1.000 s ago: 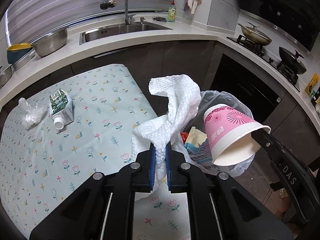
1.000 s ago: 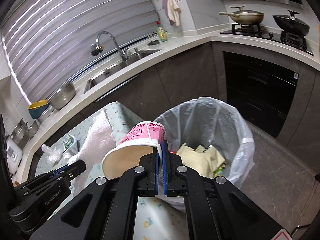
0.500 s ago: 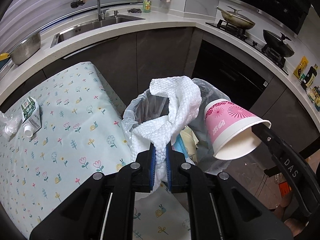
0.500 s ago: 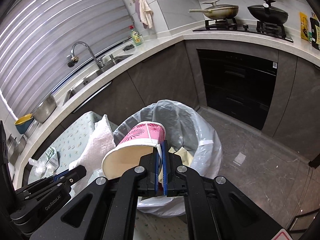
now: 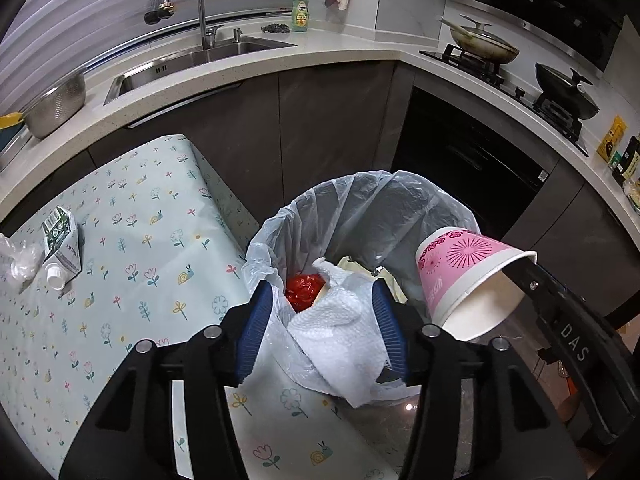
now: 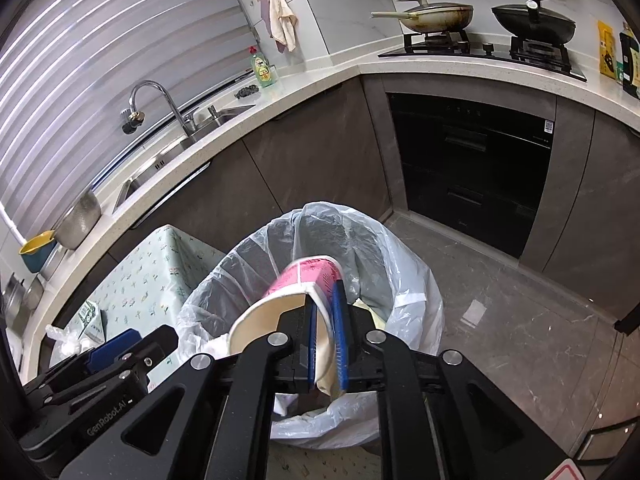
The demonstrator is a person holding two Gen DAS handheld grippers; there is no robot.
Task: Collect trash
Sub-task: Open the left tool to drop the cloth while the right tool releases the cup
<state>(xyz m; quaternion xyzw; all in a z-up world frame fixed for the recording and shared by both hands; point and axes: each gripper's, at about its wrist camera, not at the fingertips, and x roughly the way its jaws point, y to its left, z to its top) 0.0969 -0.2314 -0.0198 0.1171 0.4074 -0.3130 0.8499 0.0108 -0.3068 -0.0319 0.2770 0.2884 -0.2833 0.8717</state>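
Note:
The bin (image 5: 380, 200) with a clear liner stands beside the flowered table (image 5: 140, 280). My left gripper (image 5: 322, 288) hangs over the bin's near rim. Its jaws are opening, and the white paper towel (image 5: 340, 328) lies loose between the blue pads, draped over the rim. My right gripper (image 6: 325, 296) is above the bin mouth (image 6: 412, 280) with jaws opening. The wall of the pink paper cup (image 6: 304, 280) stands in the gap between the pads, and the cup is tilted. The same cup (image 5: 460, 268) shows at the right in the left wrist view.
A milk carton (image 5: 62, 244) and crumpled clear plastic (image 5: 16, 260) lie at the table's far left. A red wrapper (image 5: 304, 290) and paper lie in the bin. Dark cabinets, the sink (image 5: 208, 52) and the stove (image 6: 480, 48) ring the space, with grey floor (image 6: 520, 320) to the right.
Both grippers have moved from the table edge to over the bin. The left jaws have spread and the paper towel has sagged onto the bin rim. The right jaws have parted and the cup has tilted.

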